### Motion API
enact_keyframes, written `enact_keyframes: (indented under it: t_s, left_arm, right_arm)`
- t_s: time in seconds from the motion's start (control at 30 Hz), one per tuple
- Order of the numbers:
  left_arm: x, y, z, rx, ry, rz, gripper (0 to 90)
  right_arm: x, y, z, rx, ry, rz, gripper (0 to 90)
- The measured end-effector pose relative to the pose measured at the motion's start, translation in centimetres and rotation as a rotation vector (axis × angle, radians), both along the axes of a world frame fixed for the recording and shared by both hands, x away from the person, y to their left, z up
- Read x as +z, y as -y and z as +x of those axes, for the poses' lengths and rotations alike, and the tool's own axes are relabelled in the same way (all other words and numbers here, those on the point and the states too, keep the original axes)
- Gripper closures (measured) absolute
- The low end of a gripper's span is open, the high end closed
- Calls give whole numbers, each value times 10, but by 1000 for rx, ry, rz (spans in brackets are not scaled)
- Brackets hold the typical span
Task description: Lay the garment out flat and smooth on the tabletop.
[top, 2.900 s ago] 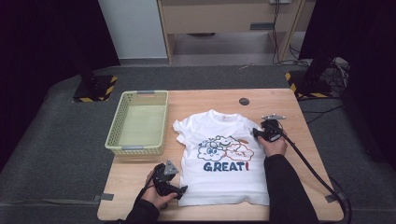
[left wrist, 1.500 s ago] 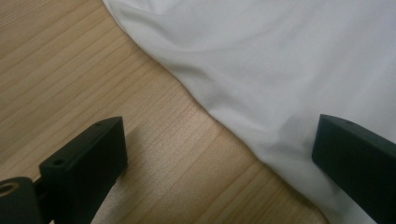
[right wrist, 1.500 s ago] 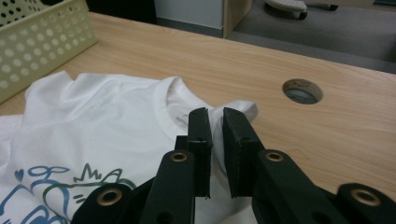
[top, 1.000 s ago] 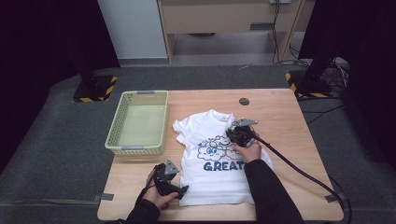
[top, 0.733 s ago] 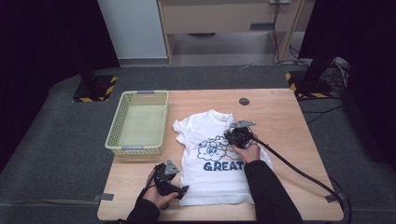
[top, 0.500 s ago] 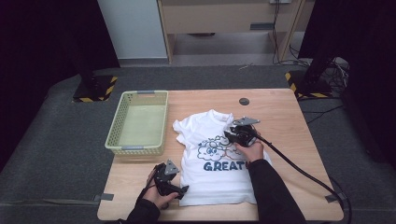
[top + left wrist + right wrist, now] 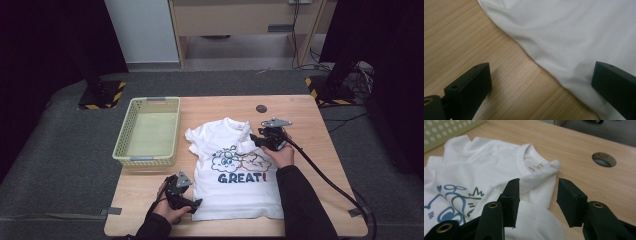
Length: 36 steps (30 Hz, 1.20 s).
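The white T-shirt (image 7: 235, 170) lies flat on the bench (image 7: 310, 125), its right sleeve folded inward. The right claw (image 7: 536, 195) has just been opening and hangs parted over that fold, gripping nothing. The left claw (image 7: 541, 82) stands wide open at the hem corner, beside the green basket (image 7: 148, 131).

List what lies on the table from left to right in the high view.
Green basket → left hand-held gripper, at the shirt's lower left corner → white T-shirt → right hand-held gripper, over the folded sleeve → table's bare right edge.
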State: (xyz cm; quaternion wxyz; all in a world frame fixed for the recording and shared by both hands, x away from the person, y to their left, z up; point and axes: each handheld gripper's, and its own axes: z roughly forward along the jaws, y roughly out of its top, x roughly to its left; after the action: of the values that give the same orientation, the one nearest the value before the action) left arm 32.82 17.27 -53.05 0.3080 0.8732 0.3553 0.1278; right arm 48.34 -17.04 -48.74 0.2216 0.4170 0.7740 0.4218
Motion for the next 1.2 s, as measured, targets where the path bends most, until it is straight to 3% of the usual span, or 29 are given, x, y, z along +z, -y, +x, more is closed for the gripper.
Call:
enact_keyframes:
  t_s: [0.27, 0.4, 0.57, 0.63, 0.87, 1.0, 1.2]
  left_arm:
    - [0, 0, 0, -2, 2, -1, 22]
    - [0, 0, 0, 0, 2, -3, 22]
    - [0, 0, 0, -2, 2, -1, 22]
    - [0, 0, 0, -2, 2, -2, 22]
    - [0, 0, 0, -1, 2, -1, 22]
    - [0, 0, 0, 0, 3, -1, 23]
    - [0, 0, 0, 0, 3, -1, 23]
  right_arm:
    - [-25, 0, 11, -24, -74, -76, 521]
    - [-32, 3, 12, -20, -116, -102, 636]
    - [-32, 6, 11, -6, -156, -88, 824]
    - [-30, 8, 10, -5, -163, -76, 862]
    - [-23, 15, 8, -35, -131, -53, 872]
    - [-12, 24, 6, -117, -74, -13, 871]
    - [1, 52, 3, -285, 0, 16, 866]
